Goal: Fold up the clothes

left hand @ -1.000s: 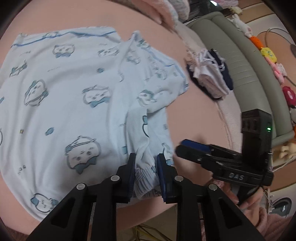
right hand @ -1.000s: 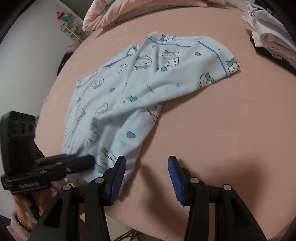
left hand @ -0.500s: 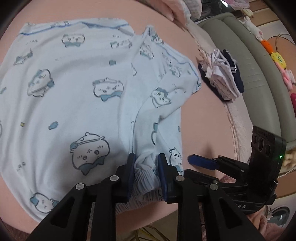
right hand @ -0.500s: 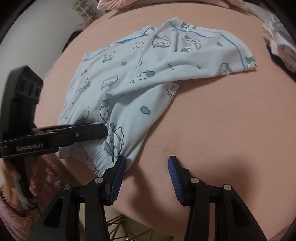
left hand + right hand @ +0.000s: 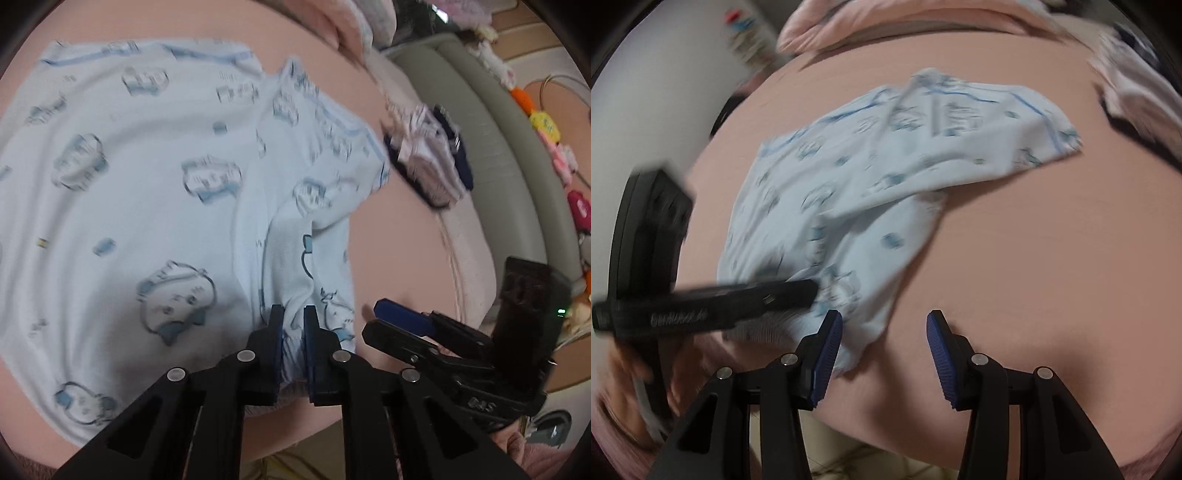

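Left wrist view. Since the earlier frame the jaws of the left gripper (image 5: pixel 293 325) have been closing, and a bunched fold at the near hem of the pale blue printed garment (image 5: pixel 147 192) is now pinched between the pads. The garment is spread on the pink bed surface (image 5: pixel 399 251), its far blue-piped edge toward the top of the view. A small stack of folded clothes (image 5: pixel 428 162) lies well apart at the right, near the grey-green bed rail (image 5: pixel 491 147). The right gripper (image 5: pixel 373 321) is seen just beside the garment's right corner.

Right wrist view. The right gripper (image 5: pixel 884 339) is held half open, nothing between its pads; its left pad lies just beside the garment's near corner (image 5: pixel 864 332). The left gripper (image 5: pixel 809 290) is seen from the side, clamped on the hem.

The garment (image 5: pixel 886 166) is judged light, soft and limp, so it sags wherever unsupported; hold is best taken at the hem corners, one per gripper. Its long axis runs from the near hem to the far piped edge, slanting up to the right in this view.
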Demonstrator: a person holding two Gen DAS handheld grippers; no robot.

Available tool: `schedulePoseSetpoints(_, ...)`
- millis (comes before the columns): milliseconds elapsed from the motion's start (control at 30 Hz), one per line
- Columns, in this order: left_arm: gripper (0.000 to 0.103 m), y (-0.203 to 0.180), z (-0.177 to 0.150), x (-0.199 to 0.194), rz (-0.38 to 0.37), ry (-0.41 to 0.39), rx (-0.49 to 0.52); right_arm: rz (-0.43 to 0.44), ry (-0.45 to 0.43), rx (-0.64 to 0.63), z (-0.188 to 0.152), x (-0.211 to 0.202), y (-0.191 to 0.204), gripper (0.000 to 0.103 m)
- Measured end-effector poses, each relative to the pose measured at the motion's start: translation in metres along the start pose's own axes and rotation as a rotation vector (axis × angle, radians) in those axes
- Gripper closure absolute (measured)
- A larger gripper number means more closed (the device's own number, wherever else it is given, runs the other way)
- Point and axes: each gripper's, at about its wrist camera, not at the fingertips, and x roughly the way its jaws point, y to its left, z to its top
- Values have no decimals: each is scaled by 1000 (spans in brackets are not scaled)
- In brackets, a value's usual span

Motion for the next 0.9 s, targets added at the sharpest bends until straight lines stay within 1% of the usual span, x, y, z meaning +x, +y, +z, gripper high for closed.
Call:
schedulePoseSetpoints(100, 96, 8, 2, -26, 7, -80, -20, -19, -3, -34, 11, 0, 8, 56)
schedulePoseSetpoints(200, 96, 19, 1, -49, 20, -146, -57, -2, -9, -84, 24, 2, 29, 56)
schedulePoseSetpoints(233, 96, 26, -1, -56, 26, -162, -80, 0, -9, -104, 29, 4, 40, 56)
schedulePoseSetpoints(300, 96, 32, -8, -66, 65, -185, -91, -5, -2, -150, 38, 11, 62, 56)
schedulePoseSetpoints(333, 96, 35, -12, -71, 83, -195, -97, -5, 8, -171, 42, 16, 73, 56)
schedulePoseSetpoints(400, 96, 44, -17, -79, 96, -203, -110, 9, 35, -210, 44, 31, 94, 56)
schedulePoseSetpoints(500, 96, 52, -24, -84, 115, -209, -131, -7, 79, -248, 39, 49, 114, 56)
schedulePoseSetpoints(567, 96, 58, -29, -84, 114, -202, -140, -13, 81, -246, 36, 55, 120, 56)
schedulePoseSetpoints(600, 96, 60, -32, -84, 126, -198, -137, -13, 78, -240, 36, 57, 122, 56)
schedulePoseSetpoints(700, 96, 68, -38, -78, 150, -170, -136, -30, 84, -210, 35, 63, 118, 56)
schedulePoseSetpoints(767, 96, 69, -40, -72, 172, -154, -130, -58, 116, -213, 33, 72, 114, 56)
schedulePoseSetpoints(800, 96, 71, -40, -70, 172, -144, -126, -70, 132, -217, 31, 75, 112, 56)
schedulePoseSetpoints(867, 96, 72, -40, -62, 146, -111, -130, -85, 146, -212, 27, 78, 105, 56)
schedulePoseSetpoints(900, 96, 71, -41, -58, 173, -100, -115, -78, 142, -196, 25, 76, 101, 56)
